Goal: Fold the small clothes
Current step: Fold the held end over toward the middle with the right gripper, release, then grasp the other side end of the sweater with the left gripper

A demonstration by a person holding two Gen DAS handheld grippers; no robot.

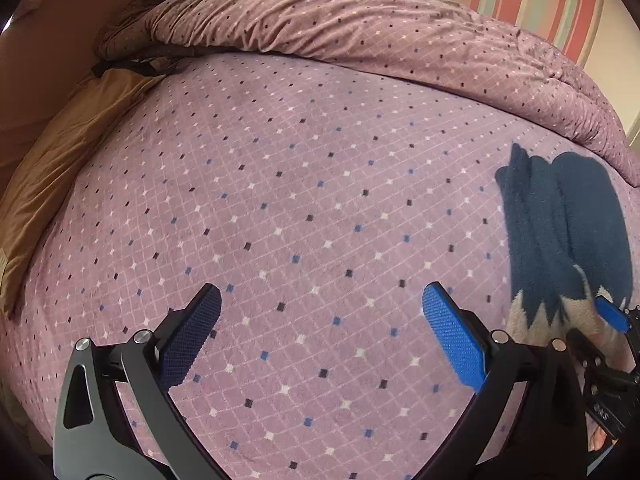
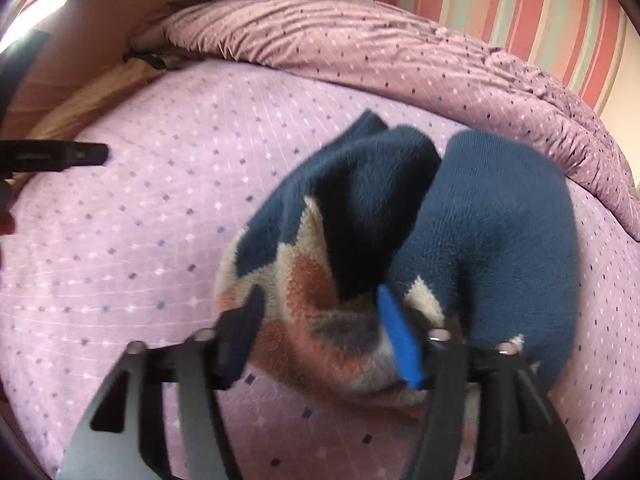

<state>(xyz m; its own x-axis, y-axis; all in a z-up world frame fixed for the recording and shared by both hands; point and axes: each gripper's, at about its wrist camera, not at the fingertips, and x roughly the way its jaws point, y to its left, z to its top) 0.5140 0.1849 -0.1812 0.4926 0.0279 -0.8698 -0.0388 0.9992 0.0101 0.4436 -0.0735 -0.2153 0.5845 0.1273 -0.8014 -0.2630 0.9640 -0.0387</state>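
A pair of fuzzy dark blue socks (image 2: 500,224) with beige and rust zigzag cuffs lies on the purple diamond-pattern bedsheet (image 2: 140,240). In the left wrist view the socks (image 1: 560,220) sit at the right. My right gripper (image 2: 320,316) stands open with the patterned cuff of one sock bunched between its fingers; the other sock lies just right of it. My left gripper (image 1: 322,292) is open over bare sheet, left of the socks, with nothing between its fingers. The right gripper's blue pad (image 1: 612,316) shows at the socks' cuff end.
A rolled purple quilt (image 1: 360,28) runs along the back of the bed. A brown pillow (image 1: 60,168) lies at the left edge. A striped wall (image 2: 500,0) stands behind. The left gripper's dark tip (image 2: 60,156) reaches in from the left of the right wrist view.
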